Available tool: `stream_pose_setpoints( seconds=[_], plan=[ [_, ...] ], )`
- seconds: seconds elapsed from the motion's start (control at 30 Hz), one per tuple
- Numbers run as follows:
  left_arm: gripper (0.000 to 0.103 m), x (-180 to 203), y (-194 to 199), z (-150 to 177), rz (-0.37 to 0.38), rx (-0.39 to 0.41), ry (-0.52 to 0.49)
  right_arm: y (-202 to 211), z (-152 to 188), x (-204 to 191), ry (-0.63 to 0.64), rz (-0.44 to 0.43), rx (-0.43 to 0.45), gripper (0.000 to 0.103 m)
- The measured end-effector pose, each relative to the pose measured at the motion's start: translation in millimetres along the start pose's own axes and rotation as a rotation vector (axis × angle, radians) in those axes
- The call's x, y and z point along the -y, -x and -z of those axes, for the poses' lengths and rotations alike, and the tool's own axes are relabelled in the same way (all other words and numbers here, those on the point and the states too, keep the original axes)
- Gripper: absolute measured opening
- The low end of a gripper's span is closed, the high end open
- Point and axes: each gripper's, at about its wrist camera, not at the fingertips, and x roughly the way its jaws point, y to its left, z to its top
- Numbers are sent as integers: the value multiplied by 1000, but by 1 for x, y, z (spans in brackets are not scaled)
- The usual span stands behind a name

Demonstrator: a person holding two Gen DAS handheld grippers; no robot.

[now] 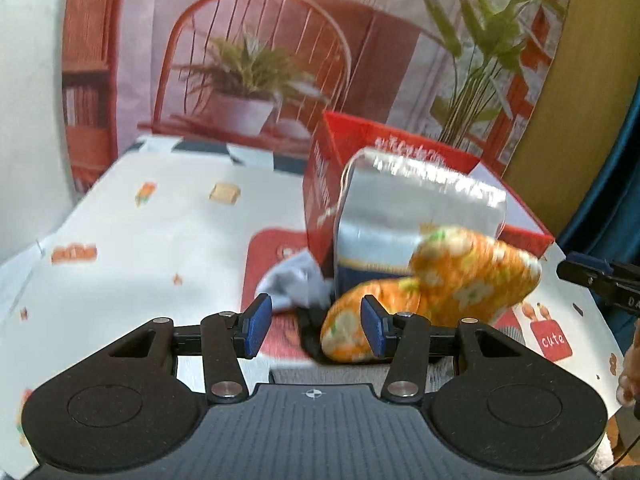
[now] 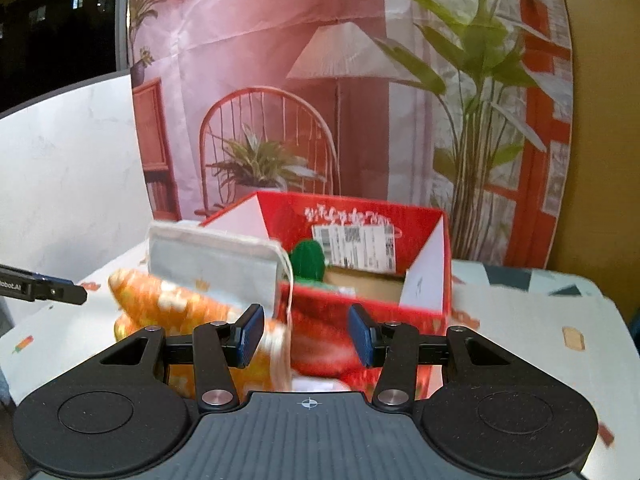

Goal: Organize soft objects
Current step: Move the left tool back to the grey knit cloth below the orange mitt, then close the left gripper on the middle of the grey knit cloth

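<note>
Two orange flower-print soft pieces [image 1: 472, 276] lie on the table in front of a grey fabric pouch [image 1: 416, 216] that stands against the open red box [image 1: 400, 140]. A crumpled pale grey cloth [image 1: 296, 284] lies to the left of the pouch. My left gripper [image 1: 316, 328] is open just short of the nearer orange piece, with nothing between its blue pads. My right gripper [image 2: 307, 336] is open too, facing the red box [image 2: 360, 312]; the orange pieces [image 2: 168, 300] and the pouch [image 2: 216, 264] sit to its left. A green soft thing [image 2: 307, 258] rests inside the box.
The table wears a white cloth with small prints [image 1: 160, 240] and a red patch under the pile. A printed backdrop of a chair, lamp and plants [image 2: 280, 120] stands right behind the box. Each gripper's tip shows at the edge of the other's view.
</note>
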Motion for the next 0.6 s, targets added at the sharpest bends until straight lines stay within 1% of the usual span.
stream_pose_setpoints(
  seconds=[0.1, 0.3, 0.43, 0.6],
  plan=[
    [52, -2, -8, 8, 10, -40, 17, 1, 14, -2, -10, 5, -30, 44],
    [52, 2, -23, 23, 26, -107, 6, -8, 42, -3, -44, 14, -111, 44],
    [52, 1, -26, 31, 30, -128, 12, -14, 52, -4, -65, 19, -143, 44],
    [52, 0, -28, 37, 30, -145, 18, -22, 56, -3, -70, 15, -171, 44]
  ],
)
